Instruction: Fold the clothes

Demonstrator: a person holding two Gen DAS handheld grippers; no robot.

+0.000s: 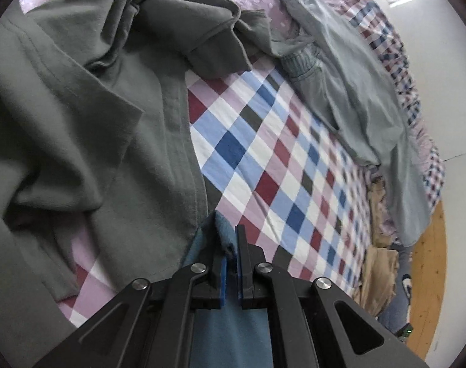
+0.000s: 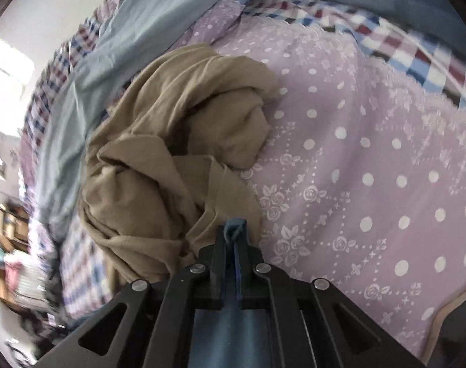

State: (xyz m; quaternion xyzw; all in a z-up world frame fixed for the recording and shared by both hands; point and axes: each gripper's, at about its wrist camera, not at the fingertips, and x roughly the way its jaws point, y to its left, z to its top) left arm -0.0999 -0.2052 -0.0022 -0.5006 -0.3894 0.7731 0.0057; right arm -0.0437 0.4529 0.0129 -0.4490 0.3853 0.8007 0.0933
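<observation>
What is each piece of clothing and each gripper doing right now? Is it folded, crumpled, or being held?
Left hand-held gripper: shut on the blue garment.
Right hand-held gripper: shut on the blue garment.
Blue garment: pinched by both grippers, hanging below them.
Dark grey shirt: unfolded, rumpled on the bed.
Light blue-grey trousers: unfolded, spread along the bed's far side.
Tan garment: crumpled in a heap.
Checked bedsheet: spread flat.

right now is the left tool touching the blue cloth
Touching. In the left wrist view the left tool is closed on a fold of the blue cloth, which is pinched between its pads and sticks out past them.
</observation>
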